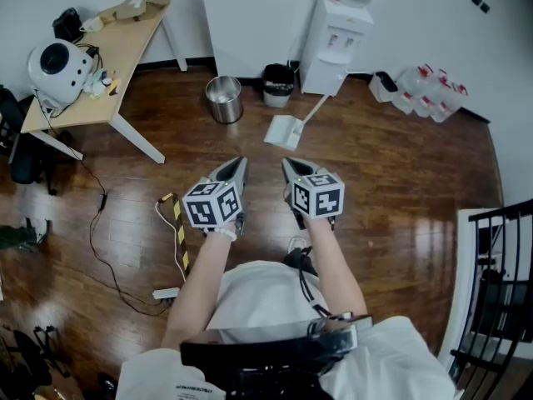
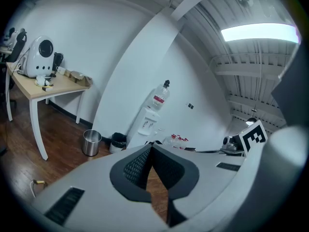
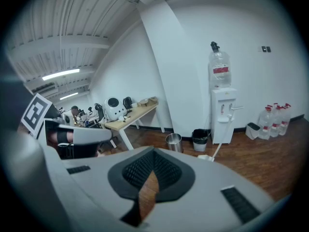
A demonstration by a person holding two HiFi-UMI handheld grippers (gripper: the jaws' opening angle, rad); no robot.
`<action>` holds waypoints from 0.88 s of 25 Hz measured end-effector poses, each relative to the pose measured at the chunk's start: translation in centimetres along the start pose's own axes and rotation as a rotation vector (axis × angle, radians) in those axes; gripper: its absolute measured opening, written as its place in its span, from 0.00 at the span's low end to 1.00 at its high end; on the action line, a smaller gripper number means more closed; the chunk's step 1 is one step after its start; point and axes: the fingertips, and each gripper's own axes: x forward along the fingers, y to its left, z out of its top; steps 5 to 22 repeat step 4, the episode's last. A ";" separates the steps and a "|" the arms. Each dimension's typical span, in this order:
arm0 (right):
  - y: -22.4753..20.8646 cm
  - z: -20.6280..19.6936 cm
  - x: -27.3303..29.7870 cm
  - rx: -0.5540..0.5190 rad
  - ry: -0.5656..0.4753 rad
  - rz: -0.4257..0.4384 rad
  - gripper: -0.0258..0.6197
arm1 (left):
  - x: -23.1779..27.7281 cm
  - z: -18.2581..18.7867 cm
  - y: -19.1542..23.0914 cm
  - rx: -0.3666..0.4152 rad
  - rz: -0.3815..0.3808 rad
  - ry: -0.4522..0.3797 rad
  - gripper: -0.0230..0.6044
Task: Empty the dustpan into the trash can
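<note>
I see a water dispenser (image 1: pixel 335 44) against the wall, spare jugs (image 1: pixel 426 92) beside it, and a table (image 1: pixel 125 50) far left.

No text legible — none anywhere.

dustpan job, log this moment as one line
stage: pre-grasp | left claw: shut, empty | right claw: shut, empty | dustpan: on floor, untouched | steel trash can: upright, apart from dustpan

Bright strip light (image 2: pixel 258 32) overhead, fisheye-warped edges
</note>
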 end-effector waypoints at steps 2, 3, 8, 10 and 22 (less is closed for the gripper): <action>-0.2 0.0 0.1 0.001 0.001 -0.003 0.06 | 0.2 0.0 -0.1 -0.001 -0.004 0.002 0.02; -0.2 0.0 0.2 0.001 0.001 -0.005 0.06 | 0.4 0.0 0.0 -0.001 -0.006 0.003 0.02; -0.3 0.0 0.3 0.001 0.002 -0.006 0.06 | 0.5 0.0 0.0 -0.001 -0.009 0.003 0.02; -0.3 0.0 0.3 0.001 0.002 -0.006 0.06 | 0.5 0.0 0.0 -0.001 -0.009 0.003 0.02; -0.3 0.0 0.3 0.001 0.002 -0.006 0.06 | 0.5 0.0 0.0 -0.001 -0.009 0.003 0.02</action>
